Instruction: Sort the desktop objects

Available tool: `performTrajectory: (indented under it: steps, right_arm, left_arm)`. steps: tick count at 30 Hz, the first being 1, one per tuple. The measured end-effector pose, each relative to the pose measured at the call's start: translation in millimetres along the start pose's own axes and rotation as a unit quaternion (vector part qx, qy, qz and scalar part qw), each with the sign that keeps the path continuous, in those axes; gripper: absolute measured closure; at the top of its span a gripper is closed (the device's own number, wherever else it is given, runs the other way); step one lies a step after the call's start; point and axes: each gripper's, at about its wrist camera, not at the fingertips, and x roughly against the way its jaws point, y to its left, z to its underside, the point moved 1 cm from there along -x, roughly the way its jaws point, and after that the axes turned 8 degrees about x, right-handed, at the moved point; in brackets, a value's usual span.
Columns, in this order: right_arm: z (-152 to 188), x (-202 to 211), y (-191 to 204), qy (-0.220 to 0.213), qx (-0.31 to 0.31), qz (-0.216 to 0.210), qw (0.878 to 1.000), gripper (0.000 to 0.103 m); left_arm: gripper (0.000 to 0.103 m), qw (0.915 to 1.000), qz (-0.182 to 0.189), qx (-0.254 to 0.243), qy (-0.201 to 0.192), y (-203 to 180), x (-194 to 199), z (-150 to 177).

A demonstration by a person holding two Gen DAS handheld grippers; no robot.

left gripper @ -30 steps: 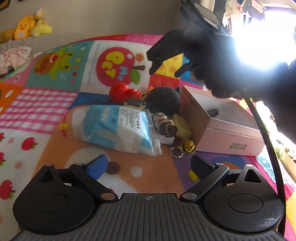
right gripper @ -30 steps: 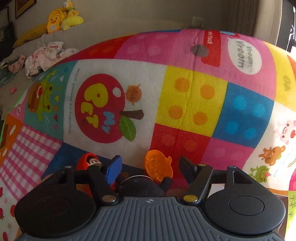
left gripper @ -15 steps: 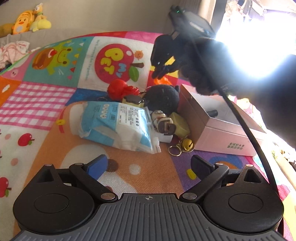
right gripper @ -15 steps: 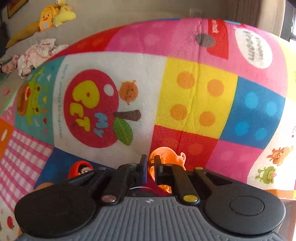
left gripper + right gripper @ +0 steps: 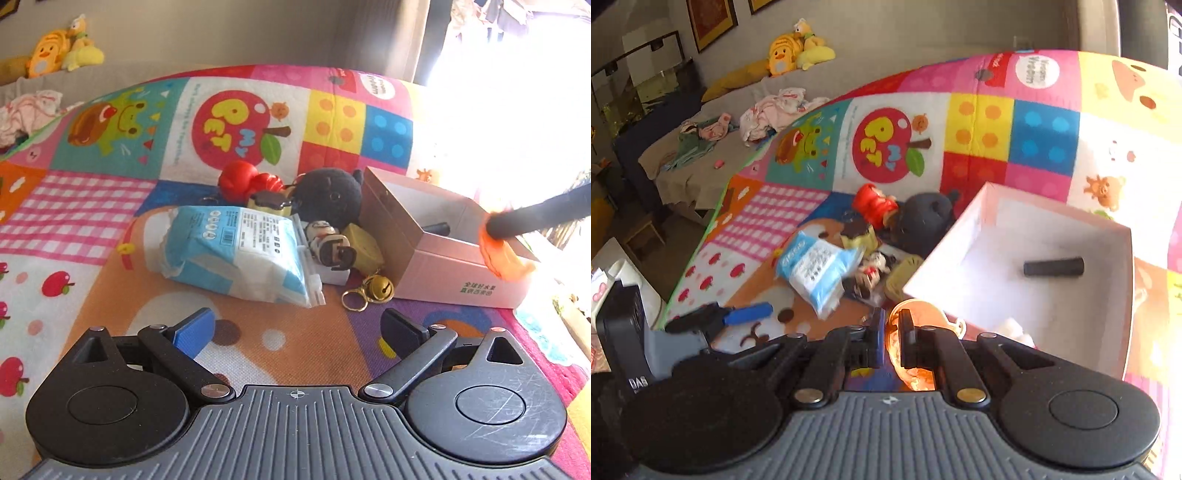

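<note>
My right gripper (image 5: 892, 326) is shut on a flat orange pumpkin-shaped toy (image 5: 916, 369), held in the air beside the near left corner of the pink box (image 5: 1004, 214). In the left wrist view the same orange toy (image 5: 504, 258) hangs at the box's (image 5: 458, 273) right front rim under a dark finger. A black cylinder (image 5: 1054, 266) lies inside the box. My left gripper (image 5: 297, 328) stands open and low over the mat with nothing between its fingers. The pile left of the box holds a blue-white packet (image 5: 236, 251), a red toy (image 5: 242, 181), a black plush (image 5: 328, 197) and a gold bell (image 5: 376, 288).
A colourful play mat (image 5: 110, 229) covers the surface. A small figure (image 5: 328, 243) and a yellow block (image 5: 364, 251) lie against the box's left wall. A sofa with plush toys (image 5: 792, 51) and clothes (image 5: 775, 110) stands behind. Strong window glare washes out the right side.
My right gripper closed on the orange toy, lifted it from behind the black plush and carried it right and toward the camera to the box's near corner. The left gripper stayed put.
</note>
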Motion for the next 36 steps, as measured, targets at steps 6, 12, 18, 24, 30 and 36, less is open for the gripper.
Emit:
performTrajectory:
  steps: [6,12,18,24,30,36]
  right_arm:
    - [52,10,-12,-0.046,0.003,0.069,0.997,0.058]
    - [95,18,-11,-0.074,-0.003,0.097,0.993,0.026]
    - [122,16,-6,-0.091,-0.031,0.095,0.991,0.006]
    - [127,11,-19,-0.088,-0.080,0.081,0.990,0.001]
    - [128,8,-23,-0.080,-0.098,0.086,0.988,0.000]
    - [127,6,-19,-0.071,-0.095,0.094,0.988,0.000]
  left_arm:
    - [0.011,0.9989,-0.025,-0.033,-0.024,-21,7,-11]
    - [0.028,0.9956,-0.041,-0.080,-0.027,-50,-14,-23]
    - [0.050,0.9928,-0.065,-0.100,0.000,-62,-59,-30]
    - [0.069,0.9929,-0.062,-0.101,-0.008,-62,-43,-31]
    - [0.069,0.9920,0.012,-0.124,0.022,-72,10,1]
    - [0.051,0.9901,0.025,-0.125,0.058,-67,28,34]
